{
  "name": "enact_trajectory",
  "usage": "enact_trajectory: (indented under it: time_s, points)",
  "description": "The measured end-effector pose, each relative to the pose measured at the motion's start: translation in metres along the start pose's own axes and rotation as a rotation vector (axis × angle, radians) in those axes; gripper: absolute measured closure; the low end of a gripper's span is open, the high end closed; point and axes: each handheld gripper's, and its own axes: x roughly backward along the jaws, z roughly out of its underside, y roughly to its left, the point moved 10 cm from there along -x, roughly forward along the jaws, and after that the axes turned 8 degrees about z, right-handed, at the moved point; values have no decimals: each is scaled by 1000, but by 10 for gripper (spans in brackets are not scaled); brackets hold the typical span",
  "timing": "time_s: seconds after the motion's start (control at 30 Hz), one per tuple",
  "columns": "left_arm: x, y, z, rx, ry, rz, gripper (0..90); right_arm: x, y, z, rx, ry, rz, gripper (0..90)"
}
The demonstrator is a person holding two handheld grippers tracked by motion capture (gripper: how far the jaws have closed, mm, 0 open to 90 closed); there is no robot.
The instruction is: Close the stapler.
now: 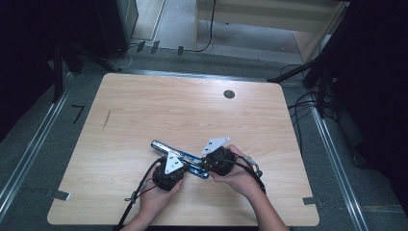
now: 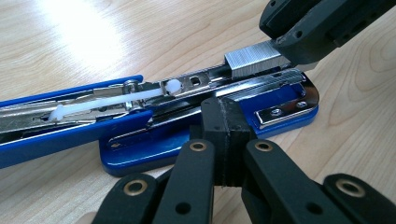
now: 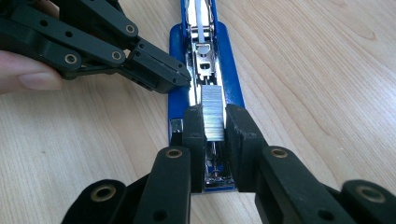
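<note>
Right claw (image 3: 215, 123) grips staples (image 3: 213, 109) over stapler (image 3: 180, 98).

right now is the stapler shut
No, the blue stapler lies opened flat on the table, a staple strip over its exposed metal magazine.

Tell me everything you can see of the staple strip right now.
The staple strip is a short silvery block of fine metal staples, ribbed along its length. It sits level over the open stapler's shiny metal magazine channel, near the front end above the blue base. The right tool holds it between its two black jaws, pressing its long sides. The left tool, jaws shut, presses on the stapler's edge beside it, not touching the strip.
</note>
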Motion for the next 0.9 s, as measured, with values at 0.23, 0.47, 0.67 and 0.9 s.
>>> enact_trajectory:
  time_s: [0.23, 0.47, 0.67, 0.9]
  points:
    - [0, 0, 0, 0, 0, -1, 900, -1, -1, 1, 7, -1, 0, 801]
    - [0, 0, 0, 0, -1, -1, 900, -2, 0, 2, 4, 9, -2, 801]
    - [0, 0, 0, -1, -1, -1, 900, -2, -1, 3, -1, 11, 0, 801]
    - [0, 0, 0, -1, -1, -1, 900, -3, -2, 3, 1, 11, -2, 801]
